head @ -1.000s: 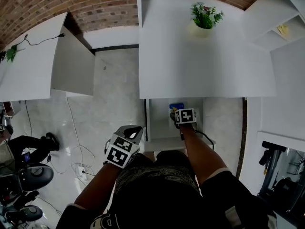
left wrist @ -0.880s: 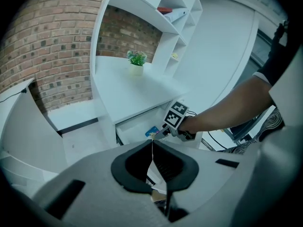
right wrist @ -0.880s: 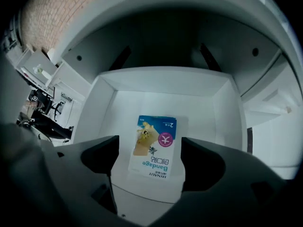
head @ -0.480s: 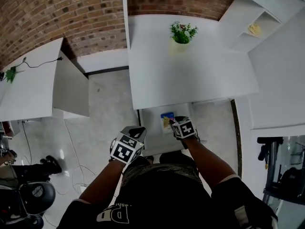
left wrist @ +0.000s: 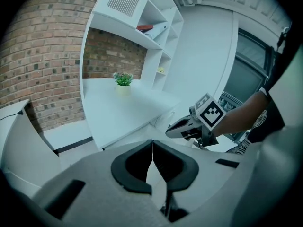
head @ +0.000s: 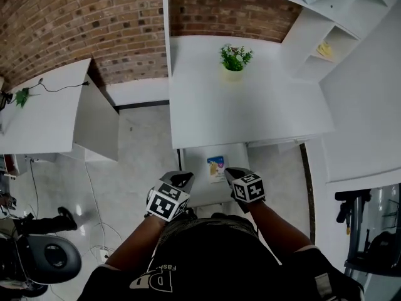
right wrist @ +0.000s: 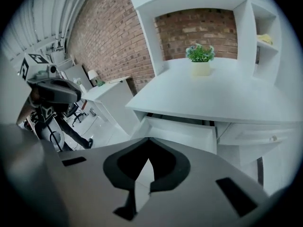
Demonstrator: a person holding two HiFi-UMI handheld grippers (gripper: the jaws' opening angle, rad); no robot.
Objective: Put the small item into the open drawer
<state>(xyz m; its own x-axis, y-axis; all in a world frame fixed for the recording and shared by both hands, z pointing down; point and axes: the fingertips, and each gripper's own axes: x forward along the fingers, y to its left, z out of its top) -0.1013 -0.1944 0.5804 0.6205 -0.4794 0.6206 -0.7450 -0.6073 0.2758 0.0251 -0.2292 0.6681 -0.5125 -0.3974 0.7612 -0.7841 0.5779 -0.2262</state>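
The left claw (head: 183, 179) is closed, with nothing in it. The right claw (head: 233, 173) has just been closing its jaws; they are now together, and nothing is between them. Both claws are held near the front of the open drawer (head: 195, 168). The small item (head: 216, 167), blue and yellow, lies inside this drawer. Farther away, the white surface (head: 250, 111) carries a potted plant (head: 235, 58) close to the brick wall (head: 94, 30).
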